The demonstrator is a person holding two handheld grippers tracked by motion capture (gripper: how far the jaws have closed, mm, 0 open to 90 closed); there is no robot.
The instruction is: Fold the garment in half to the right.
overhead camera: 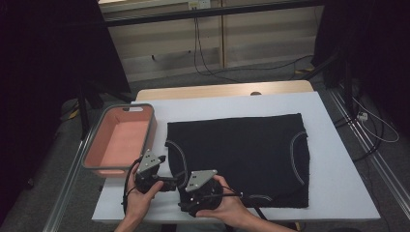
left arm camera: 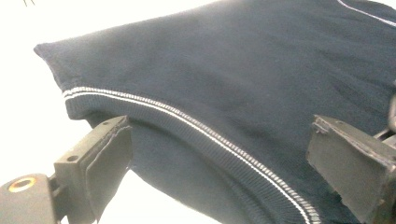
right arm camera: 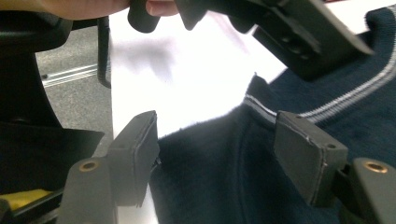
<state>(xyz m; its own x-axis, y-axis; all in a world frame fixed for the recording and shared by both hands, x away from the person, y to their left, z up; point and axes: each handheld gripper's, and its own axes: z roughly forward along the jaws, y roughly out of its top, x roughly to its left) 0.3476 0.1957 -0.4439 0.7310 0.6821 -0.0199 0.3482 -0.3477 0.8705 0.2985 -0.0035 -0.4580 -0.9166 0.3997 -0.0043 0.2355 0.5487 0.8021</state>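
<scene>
A dark navy knit garment (overhead camera: 241, 154) with thin white piping lies flat on the white table (overhead camera: 338, 193). My left gripper (overhead camera: 169, 182) is at its near left corner. In the left gripper view the left gripper (left arm camera: 219, 154) stands open, with the piped edge of the garment (left arm camera: 233, 93) between its jaws and untouched. My right gripper (overhead camera: 189, 193) is close beside it, over the near hem. It (right arm camera: 222, 140) is open too, and the garment's corner (right arm camera: 233, 177) lies between the jaws without being pressed. Just beyond it is the left gripper (right arm camera: 289, 32).
A pink bin with a grey rim (overhead camera: 118, 140) stands empty at the table's left, close to my left hand. The near table edge runs just under both hands. Cables cross the floor behind and to the right of the table.
</scene>
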